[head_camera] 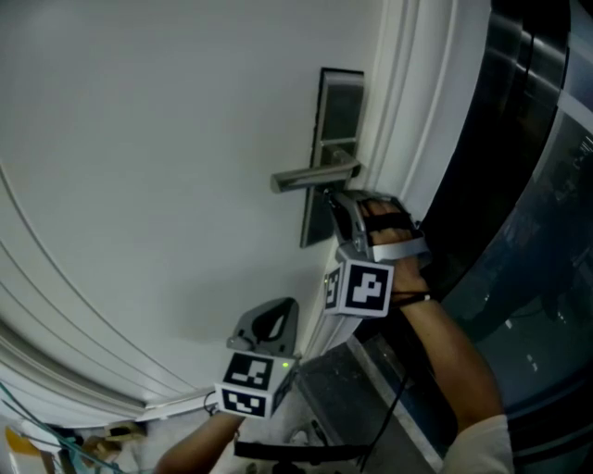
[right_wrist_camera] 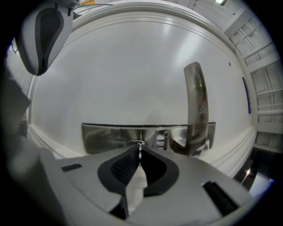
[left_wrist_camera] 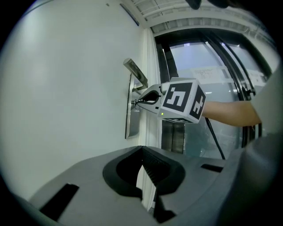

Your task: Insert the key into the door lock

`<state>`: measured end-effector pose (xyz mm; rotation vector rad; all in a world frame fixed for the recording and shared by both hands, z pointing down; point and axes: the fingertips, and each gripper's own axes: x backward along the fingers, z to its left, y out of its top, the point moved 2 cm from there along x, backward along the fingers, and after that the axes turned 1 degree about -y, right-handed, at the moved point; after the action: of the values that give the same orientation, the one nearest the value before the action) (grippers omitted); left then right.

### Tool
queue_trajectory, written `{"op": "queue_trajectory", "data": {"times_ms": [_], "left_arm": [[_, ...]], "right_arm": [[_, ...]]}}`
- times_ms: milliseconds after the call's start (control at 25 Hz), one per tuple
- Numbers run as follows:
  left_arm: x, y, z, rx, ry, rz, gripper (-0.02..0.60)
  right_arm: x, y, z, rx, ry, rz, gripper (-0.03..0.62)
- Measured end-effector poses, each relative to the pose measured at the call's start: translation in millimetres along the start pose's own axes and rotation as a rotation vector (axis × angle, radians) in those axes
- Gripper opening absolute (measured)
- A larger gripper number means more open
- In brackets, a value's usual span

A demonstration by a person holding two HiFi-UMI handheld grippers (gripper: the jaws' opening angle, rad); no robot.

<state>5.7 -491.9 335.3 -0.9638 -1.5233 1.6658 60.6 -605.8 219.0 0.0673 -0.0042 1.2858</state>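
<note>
Key: thin blade (right_wrist_camera: 140,150), seen edge-on, its tip at the keyhole (right_wrist_camera: 136,143) of the lock plate (right_wrist_camera: 104,136), near the lever handle (right_wrist_camera: 196,106); depth of entry cannot be told.
Right hand-held gripper (head_camera: 335,202): jaws pinched onto the key.
Left hand-held gripper (left_wrist_camera: 142,151): jaws together, empty, well back from the door (left_wrist_camera: 66,88).
Risk: a blade tilted off the slot axis could jam or skid across the plate; a light pinch could let the key twist.

A tall white frame (head_camera: 399,93) with grooves stands here. Right of the frame is dark glass (head_camera: 542,241), and a paper (left_wrist_camera: 207,73) is stuck on it. Above the frame are white slats (left_wrist_camera: 146,8). Far left of the frame, low down, lies yellow clutter (head_camera: 26,444).
</note>
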Motion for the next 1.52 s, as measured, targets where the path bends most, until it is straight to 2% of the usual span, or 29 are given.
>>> {"op": "queue_trajectory", "data": {"times_ms": [320, 560, 680, 960, 1280, 1520], "left_arm": [[3.9, -1.3, 1.2, 0.001, 0.002, 0.001, 0.009], [7.6, -2.6, 2.9, 0.011, -0.001, 0.006, 0.009], [12.7, 0.0, 4.0, 0.011, -0.001, -0.002, 0.009], [21.7, -2.7, 6.6, 0.014, -0.013, -0.005, 0.009], [34.5, -8.3, -0.2, 0.016, -0.064, 0.003, 0.009], [45.9, -8.7, -5.0, 0.016, -0.11, -0.001, 0.009]], "right_arm": [[-1.8, 1.4, -0.1, -0.006, -0.019, 0.003, 0.021], [-0.1, 1.5, 2.0, -0.05, -0.016, 0.014, 0.023], [3.0, 2.2, 2.9, -0.062, -0.005, 0.024, 0.048], [20.2, 2.5, 1.5, -0.116, -0.025, 0.035, 0.048], [53.7, 4.0, 4.0, -0.211, -0.038, 0.077, 0.048], [86.8, 17.6, 21.3, -0.377, 0.001, 0.098, 0.048]]}}
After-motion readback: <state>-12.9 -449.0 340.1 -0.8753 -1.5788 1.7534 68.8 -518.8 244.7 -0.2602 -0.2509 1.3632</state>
